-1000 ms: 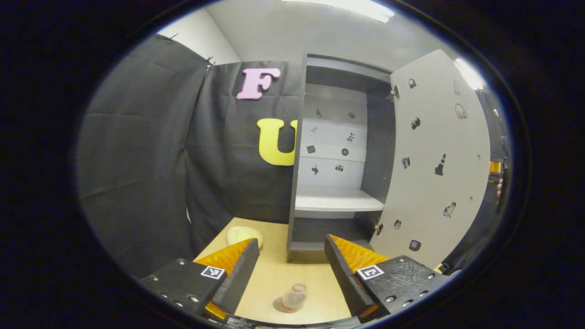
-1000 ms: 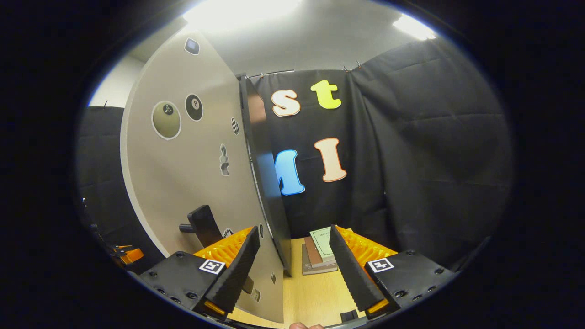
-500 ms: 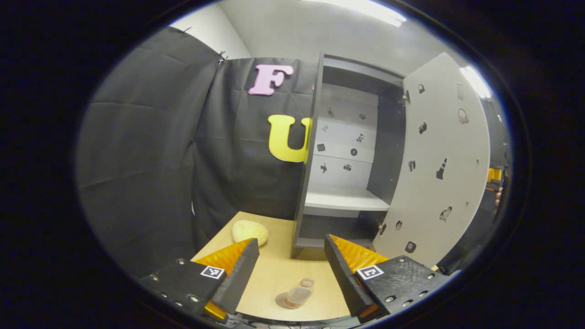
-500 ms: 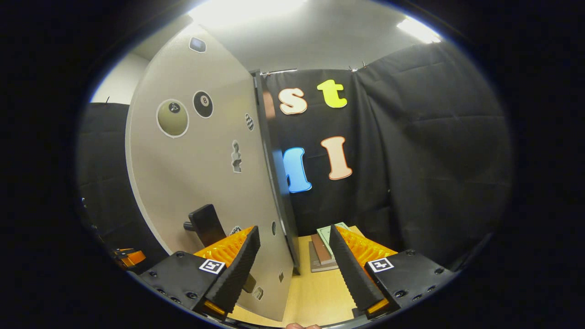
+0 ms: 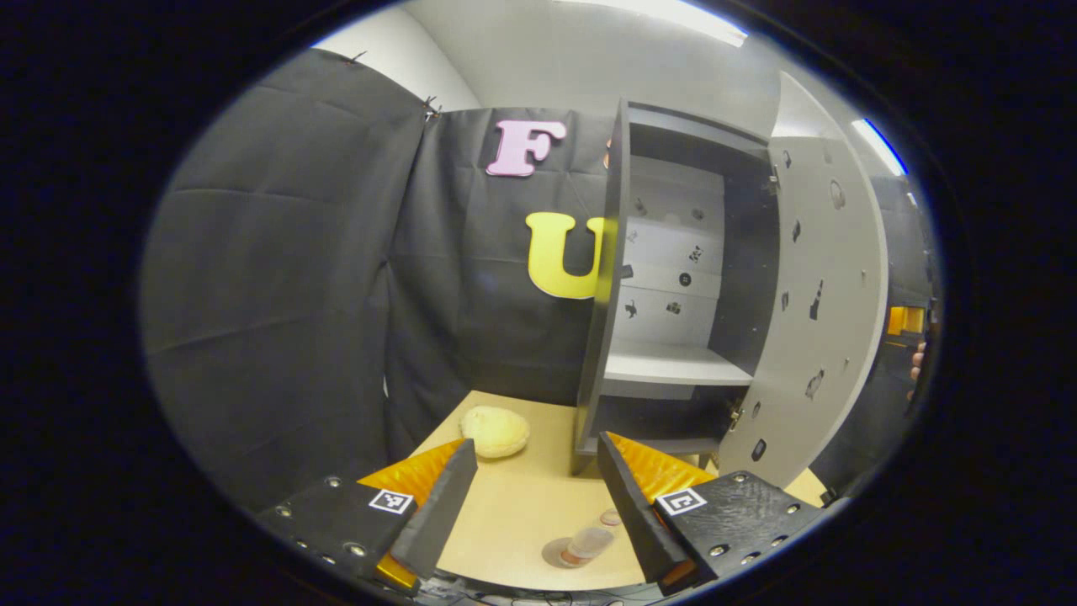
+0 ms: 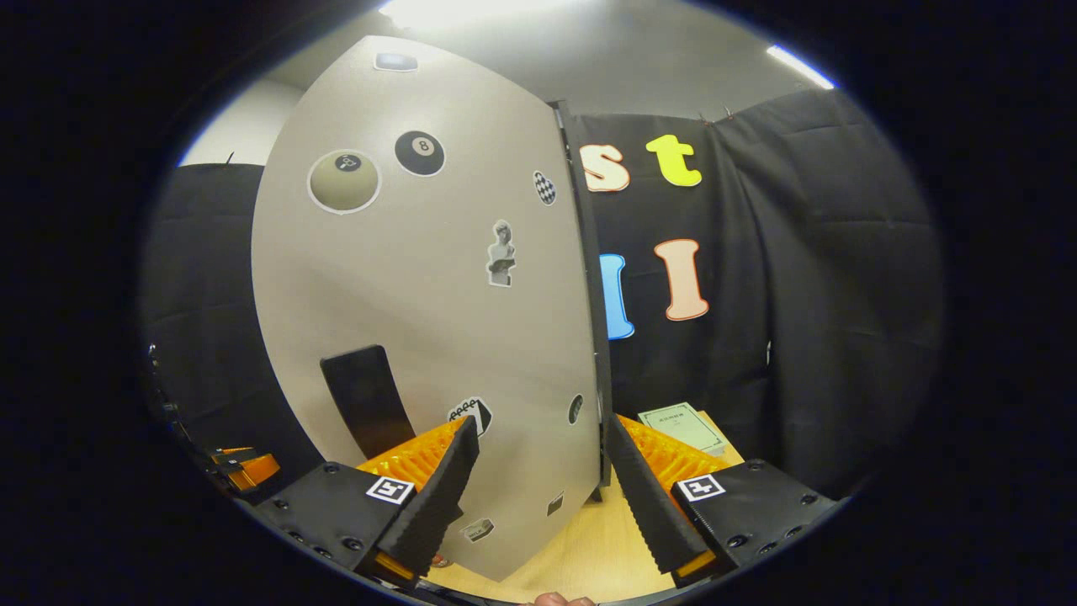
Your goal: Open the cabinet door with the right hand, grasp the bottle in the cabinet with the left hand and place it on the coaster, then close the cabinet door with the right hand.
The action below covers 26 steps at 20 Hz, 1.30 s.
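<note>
Pale wood forms the table (image 5: 513,505), and in the left gripper view a yellowish rounded lump (image 5: 495,431) lies at its far left, near the black cloth. The left gripper (image 5: 536,492) hangs above the table with its jaws spread wide and nothing between them. Just right of centre, low between the fingers, the clear bottle (image 5: 587,543) stands on the round coaster (image 5: 557,553). Further right rises the dark cabinet (image 5: 607,278), its shelf (image 5: 673,368) bare, and its grey door (image 5: 829,311) swung partly open. In the right gripper view, the door's outer face (image 6: 437,320) bears stickers and a black handle (image 6: 366,400). The right gripper (image 6: 541,481) is wide apart, holding nothing, straddling the door's lower edge. A green booklet (image 6: 683,425) lies at right.
</note>
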### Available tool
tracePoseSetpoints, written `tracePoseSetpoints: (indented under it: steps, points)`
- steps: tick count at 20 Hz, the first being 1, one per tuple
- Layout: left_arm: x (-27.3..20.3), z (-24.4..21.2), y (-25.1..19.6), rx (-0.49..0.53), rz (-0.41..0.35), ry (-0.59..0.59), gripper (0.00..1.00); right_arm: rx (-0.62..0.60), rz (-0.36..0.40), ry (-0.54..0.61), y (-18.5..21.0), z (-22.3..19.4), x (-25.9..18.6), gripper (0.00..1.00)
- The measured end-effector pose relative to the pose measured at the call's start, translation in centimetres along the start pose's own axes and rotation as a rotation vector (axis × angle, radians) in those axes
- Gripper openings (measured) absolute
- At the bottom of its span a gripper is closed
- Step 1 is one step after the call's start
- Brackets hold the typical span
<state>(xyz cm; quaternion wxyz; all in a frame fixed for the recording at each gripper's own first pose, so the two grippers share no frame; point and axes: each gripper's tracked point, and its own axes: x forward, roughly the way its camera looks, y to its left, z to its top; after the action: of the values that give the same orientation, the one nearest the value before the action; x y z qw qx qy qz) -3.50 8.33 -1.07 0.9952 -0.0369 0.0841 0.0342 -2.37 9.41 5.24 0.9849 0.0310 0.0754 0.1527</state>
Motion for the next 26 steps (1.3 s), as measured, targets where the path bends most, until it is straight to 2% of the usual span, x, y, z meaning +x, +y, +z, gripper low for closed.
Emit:
tracePoseSetpoints:
  steps: [1, 2, 5, 8, 10, 14, 18, 23, 26]
  points:
    - [-0.1, 0.0, 0.5, -0.001, 0.009, -0.001, 0.86, 0.004, 0.014, 0.006, 1.0, -0.4, 0.6, 0.98]
    - [-0.2, 0.1, 1.0, 0.000, 0.022, -0.002, 0.89, 0.007, 0.035, 0.013, 2.1, -0.8, 1.3, 0.97]
    - [-0.3, 0.2, 1.9, 0.006, 0.051, -0.001, 0.86, 0.021, 0.114, 0.036, 5.4, -1.4, 3.2, 0.98]
    - [-0.6, 0.2, 4.0, 0.017, 0.085, -0.002, 0.89, 0.041, 0.194, 0.021, 8.6, -0.5, 4.9, 0.98]
    - [-0.9, 0.5, 4.4, 0.023, 0.102, -0.007, 0.87, 0.040, 0.218, -0.003, 9.5, 0.3, 5.1, 0.98]
    - [-1.0, 0.6, 3.6, 0.028, 0.098, -0.014, 0.89, 0.015, 0.195, -0.006, 7.9, -0.2, 5.3, 0.98]
    - [-0.4, 0.6, 1.9, 0.055, 0.070, -0.037, 0.89, 0.042, 0.122, -0.033, 5.1, -0.1, 3.8, 0.98]
    - [0.2, 0.7, -2.9, 0.061, -0.037, -0.063, 0.87, 0.017, -0.021, -0.082, 0.3, 0.3, 0.8, 0.98]
    - [0.8, 0.9, -5.8, 0.067, -0.095, -0.066, 0.87, -0.013, -0.076, -0.080, -2.1, -0.2, -1.0, 0.98]
